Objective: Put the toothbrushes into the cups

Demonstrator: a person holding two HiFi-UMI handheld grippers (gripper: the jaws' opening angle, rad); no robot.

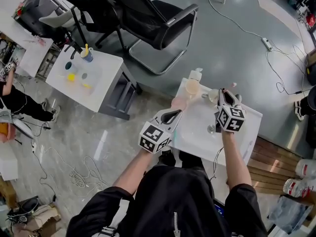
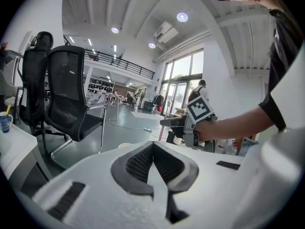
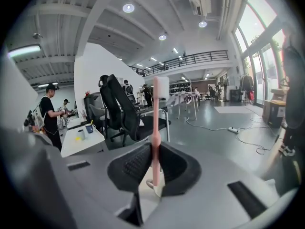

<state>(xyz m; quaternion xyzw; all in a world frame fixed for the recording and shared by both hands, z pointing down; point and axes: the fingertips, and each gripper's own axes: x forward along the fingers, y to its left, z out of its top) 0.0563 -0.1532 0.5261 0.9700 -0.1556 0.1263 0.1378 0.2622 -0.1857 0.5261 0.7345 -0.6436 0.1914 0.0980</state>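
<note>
A pink toothbrush [image 3: 156, 128] with white bristles stands upright between the jaws of my right gripper [image 3: 155, 147], which is shut on its handle. In the head view this gripper [image 1: 224, 93] hovers over the far side of the small white table [image 1: 197, 137], close to a pale cup [image 1: 213, 96]. A second, yellowish cup [image 1: 191, 88] stands to its left. My left gripper [image 1: 176, 113] is at the table's left edge near that cup. Its fingertips meet with nothing between them [image 2: 152, 144]. The left gripper view also shows the right gripper's marker cube [image 2: 199, 109].
A white bottle [image 1: 196, 74] stands behind the cups. A black office chair [image 1: 148, 14] is beyond the table. A white desk [image 1: 94, 78] with a mug [image 1: 87, 55] is at the left, with a person [image 1: 10, 98] beside it. Cables [image 1: 79, 177] lie on the floor.
</note>
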